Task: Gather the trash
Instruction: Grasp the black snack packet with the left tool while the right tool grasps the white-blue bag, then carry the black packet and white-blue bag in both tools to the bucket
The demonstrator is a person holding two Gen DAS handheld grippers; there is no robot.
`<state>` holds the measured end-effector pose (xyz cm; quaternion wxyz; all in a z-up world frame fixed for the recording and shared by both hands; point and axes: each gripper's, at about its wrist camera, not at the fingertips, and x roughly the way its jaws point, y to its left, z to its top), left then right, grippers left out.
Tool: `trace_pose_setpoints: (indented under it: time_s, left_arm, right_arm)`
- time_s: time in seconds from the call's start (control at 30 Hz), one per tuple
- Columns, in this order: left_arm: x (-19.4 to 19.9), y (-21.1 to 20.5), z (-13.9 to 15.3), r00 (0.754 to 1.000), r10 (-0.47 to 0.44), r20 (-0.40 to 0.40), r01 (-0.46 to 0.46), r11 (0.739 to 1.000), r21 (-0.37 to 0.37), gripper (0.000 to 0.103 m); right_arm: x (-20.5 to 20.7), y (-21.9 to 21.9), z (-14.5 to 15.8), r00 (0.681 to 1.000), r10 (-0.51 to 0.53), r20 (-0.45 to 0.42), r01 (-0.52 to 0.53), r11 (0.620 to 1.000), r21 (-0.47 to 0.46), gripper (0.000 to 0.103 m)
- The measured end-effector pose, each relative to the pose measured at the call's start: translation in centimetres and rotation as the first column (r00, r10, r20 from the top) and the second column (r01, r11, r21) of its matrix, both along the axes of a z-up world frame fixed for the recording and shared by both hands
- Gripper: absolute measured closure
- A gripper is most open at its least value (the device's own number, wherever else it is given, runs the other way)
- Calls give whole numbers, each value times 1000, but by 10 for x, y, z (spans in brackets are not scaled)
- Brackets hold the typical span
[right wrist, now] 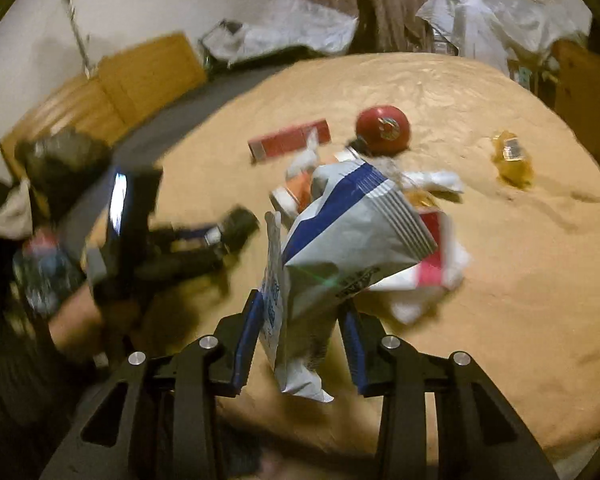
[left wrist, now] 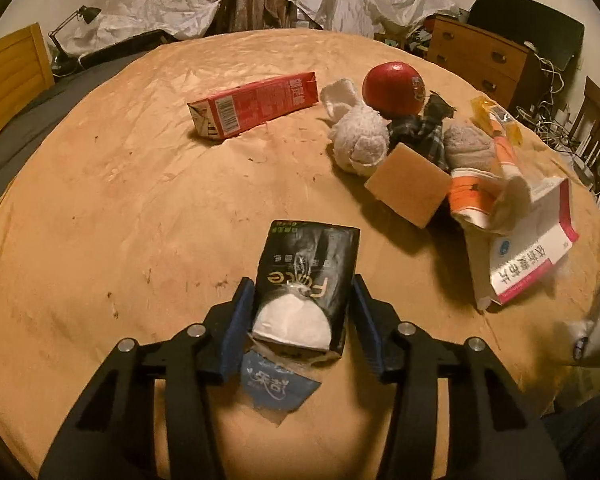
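- The left gripper (left wrist: 300, 312) sits low over the tan cloth (left wrist: 120, 200), its blue-padded jaws partly open with a black tissue pack (left wrist: 306, 280) standing between them; the left pad touches the pack's side, while a thin gap shows at the right pad, so a firm grip cannot be told.
- White tissue bulges from the pack's torn end nearest the camera, and a blue wrapper scrap (left wrist: 276, 388) lies flat on the cloth just under and behind the jaws.
- Ahead and left of this gripper a red carton (left wrist: 254, 106) lies on its side, well apart.
- Ahead and right sits a cluster: a white rolled sock (left wrist: 360, 140), a red apple (left wrist: 394, 88) behind it, a grey rolled sock (left wrist: 468, 146), a tan sponge block (left wrist: 408, 186) tilted on edge, and a white medicine box (left wrist: 528, 256) with a pink stripe, flap open.
- The right gripper (right wrist: 304, 344) has its jaws closed in on a crumpled white-and-blue snack bag (right wrist: 340, 240), which is lifted off the cloth and hangs between the pads.
- Beyond the bag the apple (right wrist: 382, 128) and carton (right wrist: 288, 142) show, with a yellow wrapper (right wrist: 512, 160) far ahead to the right.
- To this gripper's left the other gripper appears blurred.
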<state>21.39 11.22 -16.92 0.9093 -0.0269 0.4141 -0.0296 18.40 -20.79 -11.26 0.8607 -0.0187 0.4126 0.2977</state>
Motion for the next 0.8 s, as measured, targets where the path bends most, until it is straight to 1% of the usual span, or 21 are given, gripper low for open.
trace_pose_setpoints:
  time_s: [0.03,0.1,0.17,0.23,0.33,0.43,0.57,0.63,0.73,0.8]
  left_arm:
    - [-2,-1,0,1000,-3,1,3,1000,-2,58]
    - [-6,-4,1,1000,-2,5,2,1000,-4,60]
    - [-10,-5,3,1000,13,19,-13,1000,-14,61]
    - [-18,-5,9,999,41,35,-40,999,-32,62]
    - [-34,-9,22,994,75,80,-74,997,-17,62]
    - [-56,-20,48,984,92,152,-91,996,-10,62]
    - [-85,-42,93,959,96,267,-94,995,-18,62]
    - [-94,-54,109,947,88,308,-89,996,-12,62]
    - [-110,-74,135,924,71,375,-72,997,-11,62]
    - [-117,-85,148,910,69,408,-68,998,-15,62]
  right_arm:
    - [-3,-5,-2,1000,10,-16,-11,1000,-24,63]
    - [-6,-15,-7,1000,-10,-21,9,999,-52,63]
    - [-8,-22,-10,999,-36,-21,35,999,-34,63]
    - [-13,-24,-8,998,-57,8,57,998,-18,63]
    - [-22,-20,-1,993,-84,86,86,996,-13,63]
    - [-31,-17,14,976,-111,185,116,993,-18,63]
    - [-45,-21,42,940,-162,301,166,986,14,63]
    - [-53,-23,56,918,-184,351,183,982,35,63]
    - [-66,-24,70,893,-197,404,195,980,46,63]
    - [-73,-27,79,882,-209,423,203,977,60,63]
